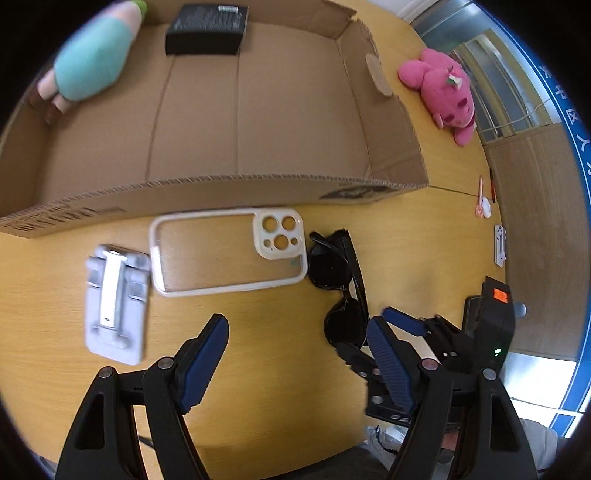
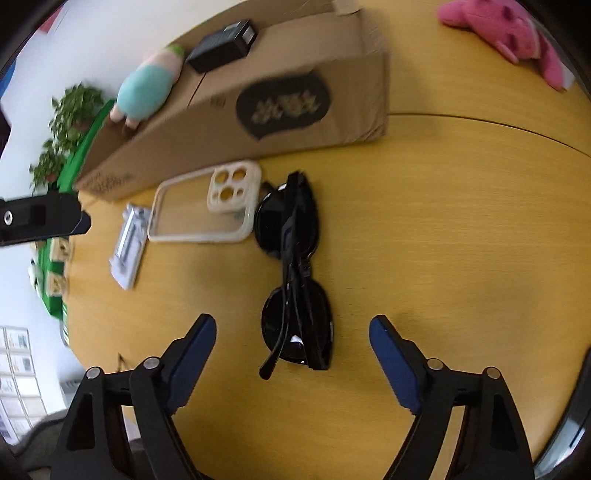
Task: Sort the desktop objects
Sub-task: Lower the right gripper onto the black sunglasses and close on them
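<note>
The desk (image 2: 461, 221) is yellow wood, and the landmark on it is the open box (image 1: 229, 195). Inside the box, against its far wall, lie a green-bodied plush (image 1: 92, 59) and a black carton (image 1: 207, 31). A pink plush (image 1: 443, 92) sits on the desk outside the box, off its right wall. Just in front of the box's near wall lie a clear case (image 1: 225, 254), a grey packet (image 1: 116, 302) left of it, and folded black sunglasses (image 2: 295, 273) at its right end, touching or nearly so.

The right gripper (image 2: 291, 339) hangs low over the sunglasses, its fingers spread wide to either side of the near lens. The left gripper (image 1: 295, 343) hovers over bare desk in front of the case, fingers likewise spread and empty.

The step in hand looks like picking up the sunglasses for the box. Close across the frame rather than the loose temple arm sticking out toward the camera, squeeze gently, and lift clear of the box's near wall before moving in.
</note>
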Tool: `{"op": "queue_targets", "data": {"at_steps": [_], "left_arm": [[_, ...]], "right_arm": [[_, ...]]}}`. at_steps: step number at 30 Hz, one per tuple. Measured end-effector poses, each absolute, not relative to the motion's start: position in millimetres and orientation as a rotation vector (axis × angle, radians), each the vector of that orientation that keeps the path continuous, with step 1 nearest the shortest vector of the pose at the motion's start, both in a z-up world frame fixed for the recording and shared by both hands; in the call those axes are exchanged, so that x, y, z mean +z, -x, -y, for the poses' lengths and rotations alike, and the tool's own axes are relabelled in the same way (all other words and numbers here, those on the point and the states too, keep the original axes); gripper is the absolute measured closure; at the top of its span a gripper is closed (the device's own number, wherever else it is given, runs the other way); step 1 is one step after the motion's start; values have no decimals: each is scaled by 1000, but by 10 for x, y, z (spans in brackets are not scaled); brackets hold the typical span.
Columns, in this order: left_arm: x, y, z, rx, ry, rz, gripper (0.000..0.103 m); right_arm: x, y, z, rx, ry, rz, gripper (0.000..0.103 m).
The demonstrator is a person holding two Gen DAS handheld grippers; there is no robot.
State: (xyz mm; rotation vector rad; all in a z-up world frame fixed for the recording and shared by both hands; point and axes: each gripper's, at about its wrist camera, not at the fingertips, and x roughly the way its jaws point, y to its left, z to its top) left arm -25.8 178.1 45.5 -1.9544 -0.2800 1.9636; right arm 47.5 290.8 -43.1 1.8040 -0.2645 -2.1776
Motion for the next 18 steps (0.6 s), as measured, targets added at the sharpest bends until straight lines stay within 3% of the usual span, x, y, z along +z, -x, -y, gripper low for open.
{"op": "queue_targets", "data": {"at_steps": [2, 9, 11, 13, 18], "left_arm": [[339, 265, -1810, 1930, 1966, 293, 26], [-79, 318, -1925, 1806, 1967, 423, 28], [-215, 335, -1920, 1787, 1983, 474, 28], [-300, 333, -1967, 1752, 1960, 513, 29], [-449, 338, -2153, 1670, 1917, 552, 29]], "right_arm": [[-535, -484, -2838, -2184, -1796, 220, 25], [-569, -645, -2607, -2266, -1731, -39, 31], [-555, -686, -2612, -2302, -1730, -67, 50], [-538, -711, -2604, -2311, -1738, -103, 58], [-498, -717, -2684, -2288, -1759, 6, 75]]}}
